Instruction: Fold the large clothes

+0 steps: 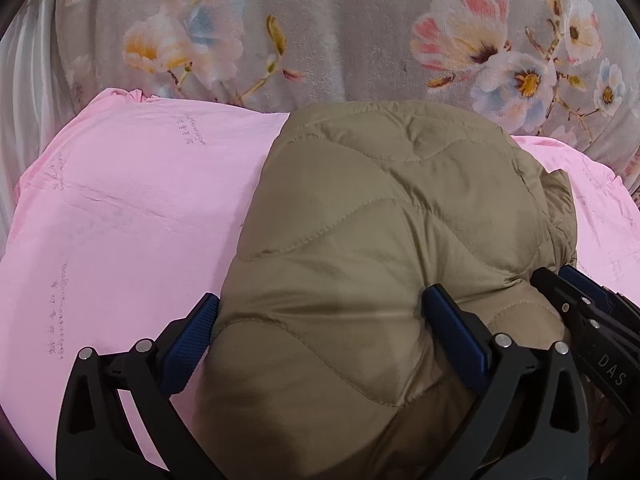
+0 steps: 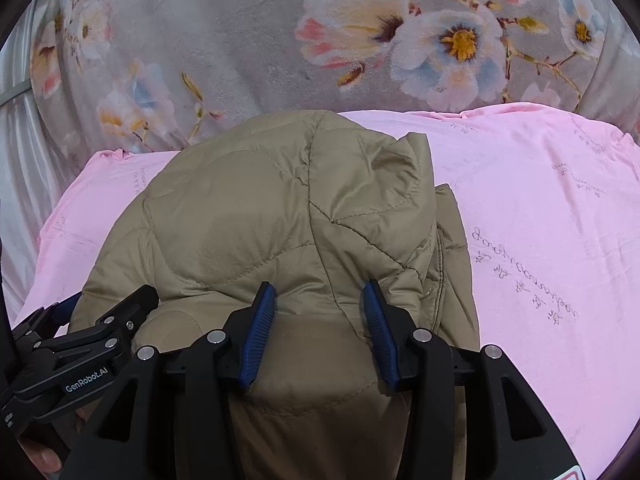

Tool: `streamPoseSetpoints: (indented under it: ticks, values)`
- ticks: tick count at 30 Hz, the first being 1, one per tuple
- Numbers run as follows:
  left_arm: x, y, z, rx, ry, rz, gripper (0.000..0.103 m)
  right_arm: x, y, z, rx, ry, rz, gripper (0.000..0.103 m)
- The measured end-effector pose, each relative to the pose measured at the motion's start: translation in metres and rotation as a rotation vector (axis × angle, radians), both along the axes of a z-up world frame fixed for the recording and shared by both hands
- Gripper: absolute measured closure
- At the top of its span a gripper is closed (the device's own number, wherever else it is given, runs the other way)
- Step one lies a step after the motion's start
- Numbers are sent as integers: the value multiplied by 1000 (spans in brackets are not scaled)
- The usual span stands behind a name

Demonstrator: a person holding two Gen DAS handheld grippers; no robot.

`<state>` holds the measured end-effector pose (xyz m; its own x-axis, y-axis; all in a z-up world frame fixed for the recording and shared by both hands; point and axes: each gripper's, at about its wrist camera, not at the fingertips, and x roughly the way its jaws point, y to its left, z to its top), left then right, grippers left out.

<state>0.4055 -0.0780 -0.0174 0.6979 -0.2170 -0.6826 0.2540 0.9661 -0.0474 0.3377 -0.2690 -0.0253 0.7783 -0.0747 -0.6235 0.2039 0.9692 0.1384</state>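
A tan quilted jacket (image 1: 360, 240) lies folded into a thick bundle on a pink sheet (image 1: 120, 220); it also shows in the right wrist view (image 2: 280, 220). My left gripper (image 1: 320, 316) is open wide, its blue pads straddling the near left part of the bundle, with fabric bulging between them. My right gripper (image 2: 318, 308) is open less wide, its pads on either side of a raised fold at the bundle's near edge. Each gripper shows in the other's view, the right one (image 1: 584, 312) and the left one (image 2: 100, 320), close together.
The pink sheet (image 2: 540, 220) covers the bed around the jacket. A grey blanket with large flowers (image 1: 360, 32) lies behind it, also in the right wrist view (image 2: 260, 40). A pale curtain (image 1: 24, 100) hangs at the far left.
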Motion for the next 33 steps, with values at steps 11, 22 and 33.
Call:
streamPoseSetpoints:
  ticks: [11, 22, 33]
  values:
    - [-21, 4, 14, 55, -64, 28, 5, -32, 0, 21, 11, -64, -25, 49]
    - [-142, 65, 20, 90, -75, 123, 5, -167, 24, 17, -95, -26, -77, 18]
    - [-181, 61, 16, 144, -64, 155, 5, -189, 44, 6, -122, 15, -71, 17]
